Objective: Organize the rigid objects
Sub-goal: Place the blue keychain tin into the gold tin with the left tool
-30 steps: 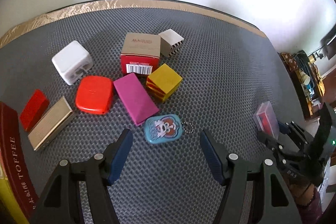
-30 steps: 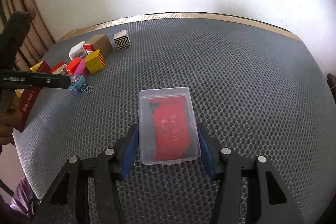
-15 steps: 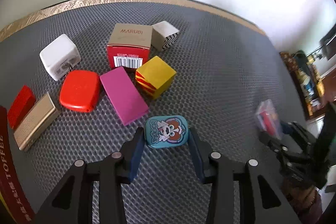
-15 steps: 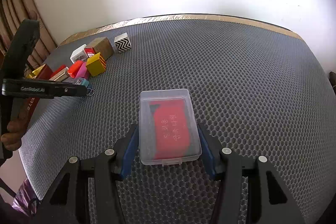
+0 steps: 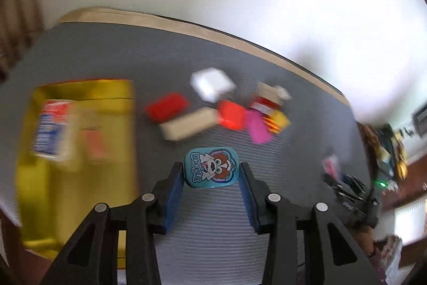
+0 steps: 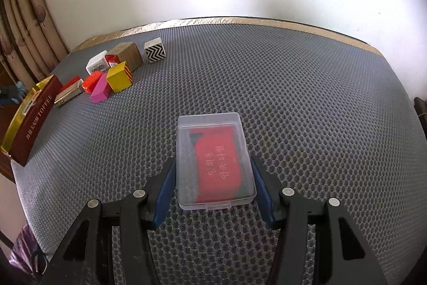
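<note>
My left gripper (image 5: 211, 172) is shut on a blue cartoon tin (image 5: 211, 168) and holds it above the grey mat, right of an open yellow toffee box (image 5: 80, 151). My right gripper (image 6: 213, 178) is shut on a clear plastic case (image 6: 214, 160) with a red card inside, low over the mat (image 6: 293, 98). The toffee box also shows at the far left in the right wrist view (image 6: 29, 119). The left wrist view is blurred by motion.
A cluster of small items lies at the mat's back left: white charger (image 6: 97, 65), brown carton (image 6: 125, 58), zigzag cube (image 6: 154, 52), yellow cube (image 6: 119, 76), pink block (image 6: 100, 91), red case (image 6: 92, 82), gold bar (image 6: 68, 96). A wall stands behind the table.
My left gripper closed on the blue tin, lifted it and swung left toward the yellow box. My right gripper kept hold of the clear case and barely moved.
</note>
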Tool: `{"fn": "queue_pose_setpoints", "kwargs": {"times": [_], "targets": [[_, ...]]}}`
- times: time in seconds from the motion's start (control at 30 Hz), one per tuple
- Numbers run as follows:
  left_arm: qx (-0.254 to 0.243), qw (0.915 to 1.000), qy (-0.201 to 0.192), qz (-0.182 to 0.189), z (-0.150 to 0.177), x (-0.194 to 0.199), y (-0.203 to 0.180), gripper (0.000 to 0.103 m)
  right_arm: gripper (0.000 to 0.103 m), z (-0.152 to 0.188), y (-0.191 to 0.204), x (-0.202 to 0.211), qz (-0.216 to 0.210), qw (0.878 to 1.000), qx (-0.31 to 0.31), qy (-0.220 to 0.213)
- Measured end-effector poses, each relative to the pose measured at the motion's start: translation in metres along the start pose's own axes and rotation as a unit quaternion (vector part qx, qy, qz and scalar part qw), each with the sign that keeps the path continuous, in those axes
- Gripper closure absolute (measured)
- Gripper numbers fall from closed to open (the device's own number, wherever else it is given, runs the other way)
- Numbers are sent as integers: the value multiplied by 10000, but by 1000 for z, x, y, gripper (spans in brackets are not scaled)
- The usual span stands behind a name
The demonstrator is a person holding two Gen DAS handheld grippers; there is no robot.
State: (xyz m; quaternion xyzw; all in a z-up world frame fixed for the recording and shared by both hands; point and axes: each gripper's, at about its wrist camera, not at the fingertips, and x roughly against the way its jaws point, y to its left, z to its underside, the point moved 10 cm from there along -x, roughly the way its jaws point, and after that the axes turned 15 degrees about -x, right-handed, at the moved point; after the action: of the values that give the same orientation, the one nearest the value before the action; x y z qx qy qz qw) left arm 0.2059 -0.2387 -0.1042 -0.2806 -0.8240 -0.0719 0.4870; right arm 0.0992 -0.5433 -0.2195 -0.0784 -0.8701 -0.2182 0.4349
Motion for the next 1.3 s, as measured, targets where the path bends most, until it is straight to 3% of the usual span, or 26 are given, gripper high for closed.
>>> {"fn": "queue_pose_setpoints", "kwargs": {"times": [0.13, 0.3, 0.37, 0.47, 0.73, 0.87, 1.03, 1.13, 1.3], "targets": [[238, 9987, 65, -448, 4, 8, 73, 61, 50, 1, 2, -2, 136, 9998, 109, -3], [222, 9957, 384, -808, 3, -17, 120, 61, 50, 1, 4, -4, 238, 9996, 140, -5], [199, 9962, 480, -693, 4, -31, 122, 61, 50, 1, 5, -5, 269, 9995, 144, -8], [167, 9945, 576, -856, 4, -47, 130, 61, 50, 1, 5, -5, 296, 9994, 151, -10], [153, 9944, 574, -872, -11, -70, 133, 60, 50, 2, 7, -6, 326, 9993, 185, -26], [-98, 9905, 763, -1138, -16, -78, 135, 58, 50, 2, 8, -6, 326, 9993, 181, -25], [286, 9931, 482, -1030, -18, -59, 138, 56, 50, 1, 8, -7, 335, 9993, 178, 5], [710, 9930, 75, -939, -10, -28, 140, 56, 51, 0, 10, -9, 390, 9990, 198, 92], [1116, 9883, -351, -978, 34, 29, 136, 54, 52, 0, 12, -7, 312, 9992, 59, 232]]}}
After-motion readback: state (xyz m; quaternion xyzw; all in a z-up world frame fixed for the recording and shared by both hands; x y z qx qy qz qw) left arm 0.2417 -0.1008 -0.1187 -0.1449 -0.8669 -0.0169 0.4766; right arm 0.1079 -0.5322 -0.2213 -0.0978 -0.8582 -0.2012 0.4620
